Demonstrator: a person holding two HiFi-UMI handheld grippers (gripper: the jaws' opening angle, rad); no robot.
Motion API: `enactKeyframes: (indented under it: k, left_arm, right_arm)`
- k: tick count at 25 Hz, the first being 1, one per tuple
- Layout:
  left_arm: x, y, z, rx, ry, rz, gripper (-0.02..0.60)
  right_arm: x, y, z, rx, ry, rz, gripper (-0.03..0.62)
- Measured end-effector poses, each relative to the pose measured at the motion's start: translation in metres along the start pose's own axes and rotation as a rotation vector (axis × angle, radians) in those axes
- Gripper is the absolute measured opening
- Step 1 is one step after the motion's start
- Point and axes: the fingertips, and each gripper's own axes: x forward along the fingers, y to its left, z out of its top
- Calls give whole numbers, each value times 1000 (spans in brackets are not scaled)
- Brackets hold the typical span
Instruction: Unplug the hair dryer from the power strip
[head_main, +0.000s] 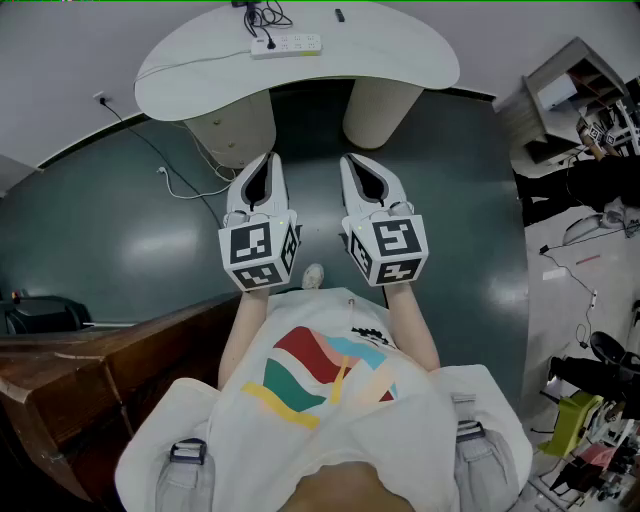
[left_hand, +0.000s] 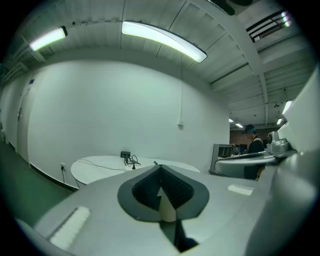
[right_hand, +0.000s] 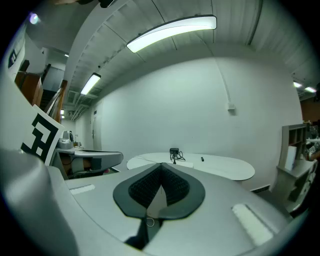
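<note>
A white power strip (head_main: 287, 45) lies on the far side of a white curved table (head_main: 400, 60), with a black plug (head_main: 270, 41) in it. Its black cable (head_main: 265, 15) runs to a dark object at the table's back edge, seen small as the hair dryer (left_hand: 125, 154) (right_hand: 174, 150). My left gripper (head_main: 266, 160) (left_hand: 160, 167) and right gripper (head_main: 354, 160) (right_hand: 161, 165) are held side by side in front of my chest, well short of the table. Both are shut with nothing between the jaws.
Two thick cream legs (head_main: 232, 130) carry the table. A small dark item (head_main: 340, 15) lies on it. A wall socket with a white cable (head_main: 100, 98) is at left, a wooden counter (head_main: 90, 360) near left, a shelf unit (head_main: 565, 95) and clutter at right. A person (left_hand: 252, 142) stands far off.
</note>
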Motion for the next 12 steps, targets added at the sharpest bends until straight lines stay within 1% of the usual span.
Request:
enactKeyframes:
  k: [8,12]
  left_arm:
    - [0,12,0,16,-2,2,0]
    - [3,17,-2,10,6,-3,0]
  right_arm:
    - [7,4,1,-4,1,-8,11]
    - [13,6,-3,18,9,-5,11]
